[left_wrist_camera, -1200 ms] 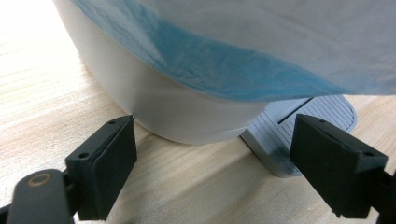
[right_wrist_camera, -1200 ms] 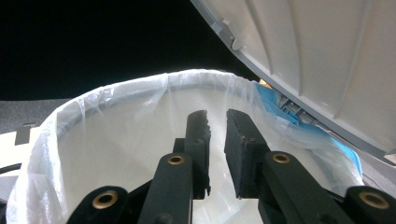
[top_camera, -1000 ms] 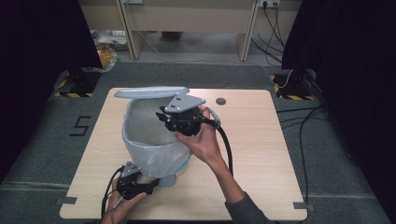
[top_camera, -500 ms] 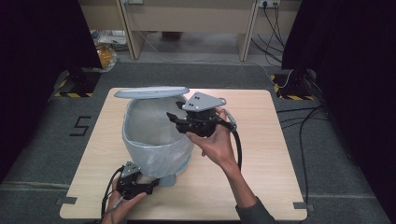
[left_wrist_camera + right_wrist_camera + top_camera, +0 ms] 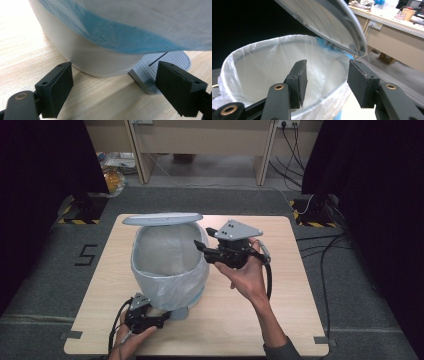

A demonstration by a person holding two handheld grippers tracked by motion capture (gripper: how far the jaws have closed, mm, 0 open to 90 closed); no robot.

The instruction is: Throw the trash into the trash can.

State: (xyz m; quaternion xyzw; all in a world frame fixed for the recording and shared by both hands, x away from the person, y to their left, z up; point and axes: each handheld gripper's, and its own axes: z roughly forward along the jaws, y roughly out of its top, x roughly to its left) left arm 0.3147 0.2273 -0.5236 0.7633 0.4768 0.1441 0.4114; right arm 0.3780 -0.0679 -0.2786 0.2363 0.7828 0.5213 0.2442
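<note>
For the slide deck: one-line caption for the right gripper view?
Right gripper, fingers open and holding nothing, beside the bag-lined rim of the pedal bin under its raised lid.

- The right claw (image 5: 204, 251) is black, with a grey three-cornered plate (image 5: 235, 230) on top dotted with small holes.
- A black cable (image 5: 269, 280) loops from it along the person's right forearm toward the tabletop's near edge.
- A grey sleeve cuff (image 5: 280, 352) shows at that arm's lower end.
- In the right gripper view, its jaws are flat black blocks on arms with brass-coloured pivot rings.
- The left claw (image 5: 165, 317) is also black, with a small grey plate and a black cable.
- Its blocky jaws carry small screw holes.
</note>
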